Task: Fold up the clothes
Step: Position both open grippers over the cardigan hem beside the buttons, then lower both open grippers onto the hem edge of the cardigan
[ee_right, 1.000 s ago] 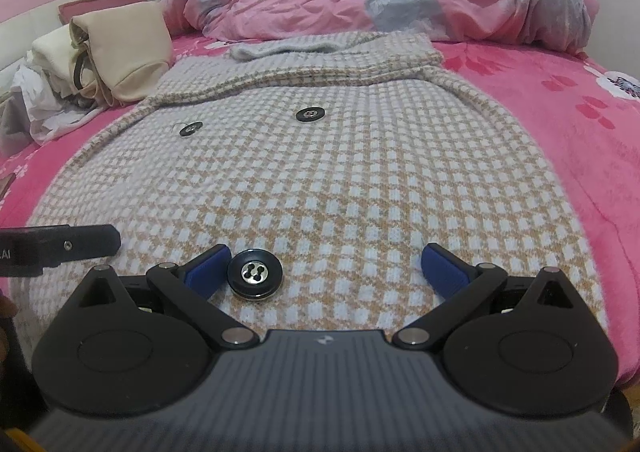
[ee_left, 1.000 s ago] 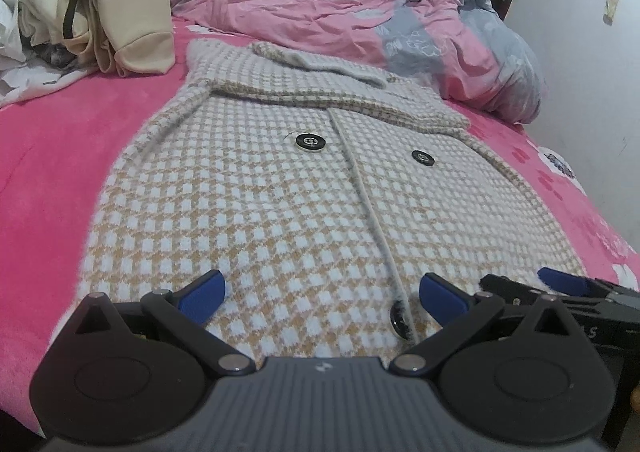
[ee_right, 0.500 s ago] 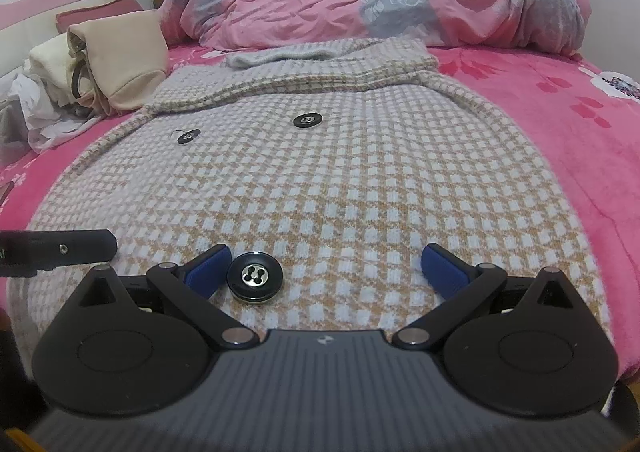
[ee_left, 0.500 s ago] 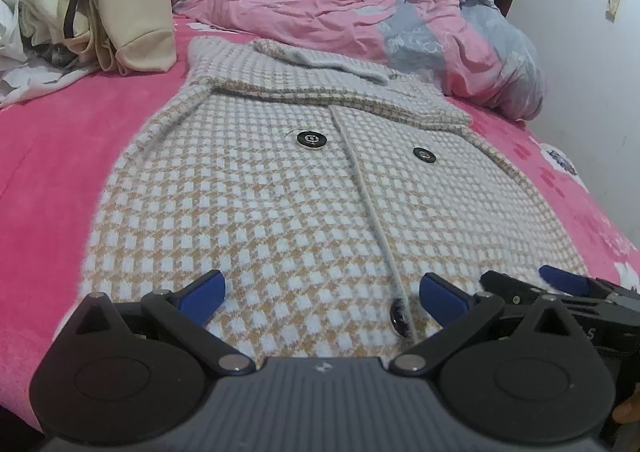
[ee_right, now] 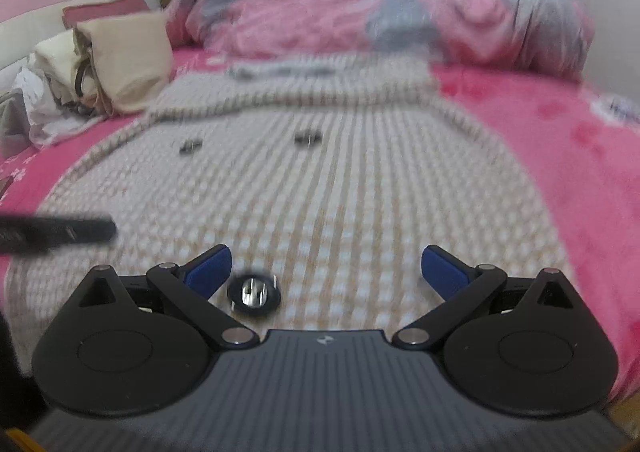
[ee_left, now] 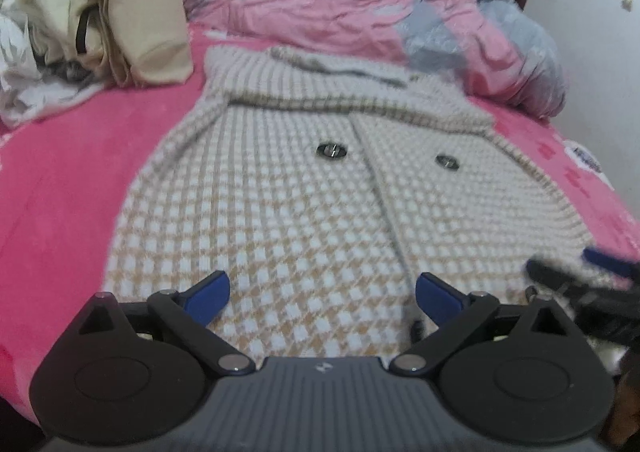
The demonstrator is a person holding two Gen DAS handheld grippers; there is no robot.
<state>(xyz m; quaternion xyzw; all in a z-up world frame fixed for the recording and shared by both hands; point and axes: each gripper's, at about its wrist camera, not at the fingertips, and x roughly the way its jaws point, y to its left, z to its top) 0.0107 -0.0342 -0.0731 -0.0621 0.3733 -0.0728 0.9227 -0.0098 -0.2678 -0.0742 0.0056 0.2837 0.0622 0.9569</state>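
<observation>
We see the beige-and-white checked knitted coat spread flat, front side up, on the bright pink fleecy bedspread, its hem toward us and its collar at the far end. Two dark round buttons sit side by side across its chest, and a third dark button lies near the hem, just beside the left blue pad of our right gripper.

Our left gripper hangs over the hem with its blue-tipped fingers spread wide and nothing between them; the coat's front edge runs down toward its right fingertip. Our right gripper hangs over the hem too, farther along toward the coat's other side, its jaws likewise wide apart and empty. We cannot tell whether either set of tips touches the knit. Each gripper shows at the edge of the other's view as a blurred dark bar.

Beyond the collar a crumpled pink and grey quilt is heaped across the far end of the bed. On the far left lies a folded tan garment, leaning on a pile of cream and white clothes. A white wall rises at the right. The right wrist view is blurred throughout.
</observation>
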